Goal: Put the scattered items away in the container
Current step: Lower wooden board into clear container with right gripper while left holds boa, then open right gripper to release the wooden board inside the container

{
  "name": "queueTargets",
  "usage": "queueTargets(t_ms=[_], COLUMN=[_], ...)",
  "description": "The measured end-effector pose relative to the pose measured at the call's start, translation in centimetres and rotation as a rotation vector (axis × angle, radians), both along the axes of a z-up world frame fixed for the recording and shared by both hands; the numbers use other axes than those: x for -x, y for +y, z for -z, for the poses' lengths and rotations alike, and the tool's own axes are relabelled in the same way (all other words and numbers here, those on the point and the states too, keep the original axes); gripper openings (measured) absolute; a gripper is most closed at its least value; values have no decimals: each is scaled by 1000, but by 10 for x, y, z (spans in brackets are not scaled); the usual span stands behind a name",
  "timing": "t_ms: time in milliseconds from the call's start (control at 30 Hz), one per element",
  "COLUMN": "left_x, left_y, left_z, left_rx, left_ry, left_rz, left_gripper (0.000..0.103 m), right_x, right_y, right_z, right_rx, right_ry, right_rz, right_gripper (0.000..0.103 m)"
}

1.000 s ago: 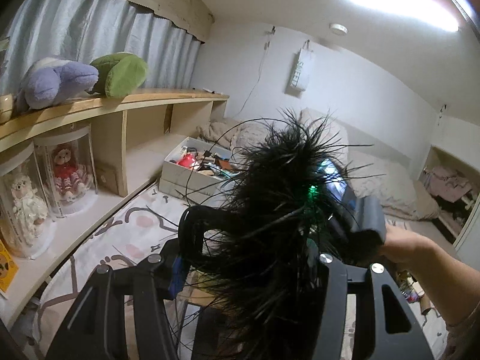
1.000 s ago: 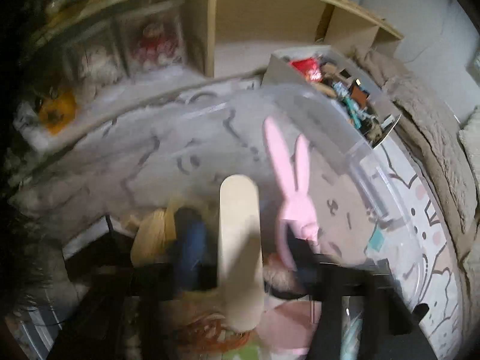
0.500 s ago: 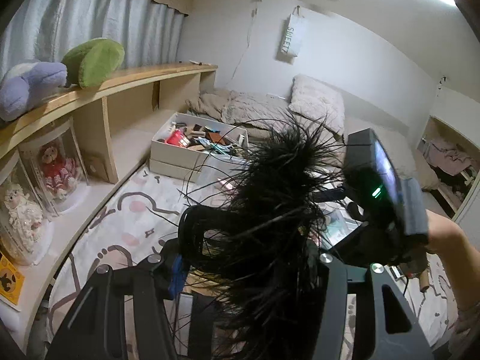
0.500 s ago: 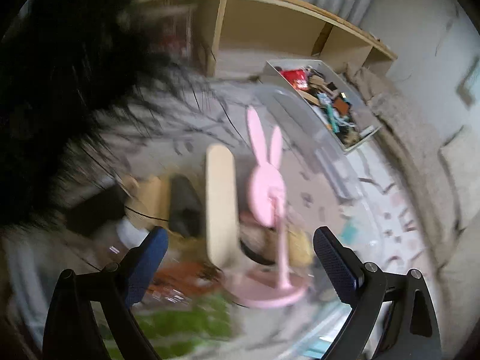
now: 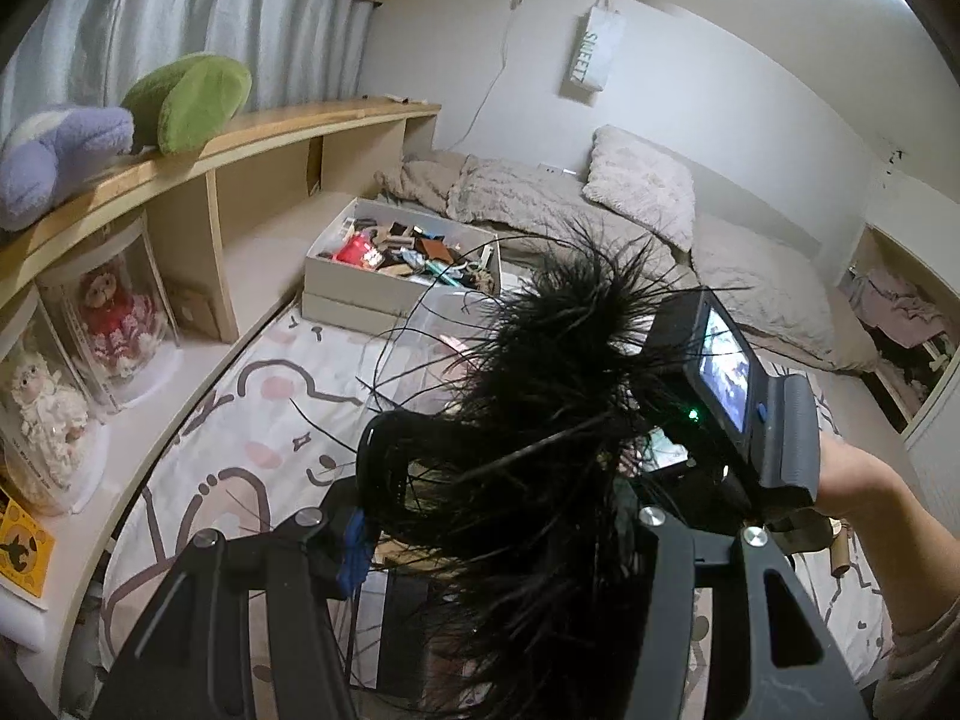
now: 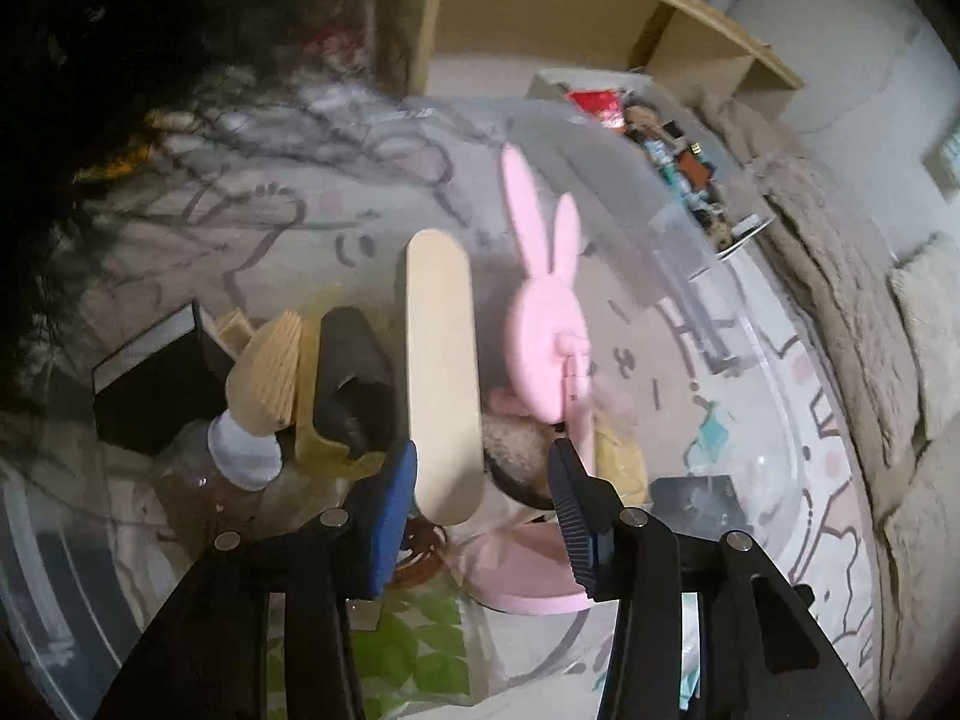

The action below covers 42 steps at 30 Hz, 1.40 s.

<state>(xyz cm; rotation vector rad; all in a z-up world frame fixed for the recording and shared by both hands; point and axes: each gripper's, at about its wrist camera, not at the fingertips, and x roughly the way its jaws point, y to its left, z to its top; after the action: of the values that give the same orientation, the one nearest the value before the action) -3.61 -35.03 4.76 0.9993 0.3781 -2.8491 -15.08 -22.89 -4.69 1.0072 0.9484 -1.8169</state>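
Right gripper (image 6: 480, 480) closing around pale wooden stick (image 6: 441, 372), long axis pointing away beside pink bunny fan (image 6: 543, 336). Left gripper (image 5: 498, 534) clamped on black feather headband (image 5: 540, 396). Jaws narrower than a second ago.

Two plush toys up on the shelf, one purple (image 5: 57, 156), one green (image 5: 189, 99). Two dolls in clear domes, a red-dressed one (image 5: 117, 315) and a white-dressed one (image 5: 42, 408). One pink rabbit-eared fan (image 6: 543, 324).
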Motion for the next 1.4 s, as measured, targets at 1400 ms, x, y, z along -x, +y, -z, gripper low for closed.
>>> queueTargets(t_ms=[1400], left_x=[57], left_y=[-23], left_z=[22], left_rx=[-2], left_ry=[-210], left_rz=[-20], left_gripper=[56], right_x=[16], right_y=[-24], right_z=[-1], right_rx=[50], right_ry=[-24], right_rz=[-59], right_gripper=[68])
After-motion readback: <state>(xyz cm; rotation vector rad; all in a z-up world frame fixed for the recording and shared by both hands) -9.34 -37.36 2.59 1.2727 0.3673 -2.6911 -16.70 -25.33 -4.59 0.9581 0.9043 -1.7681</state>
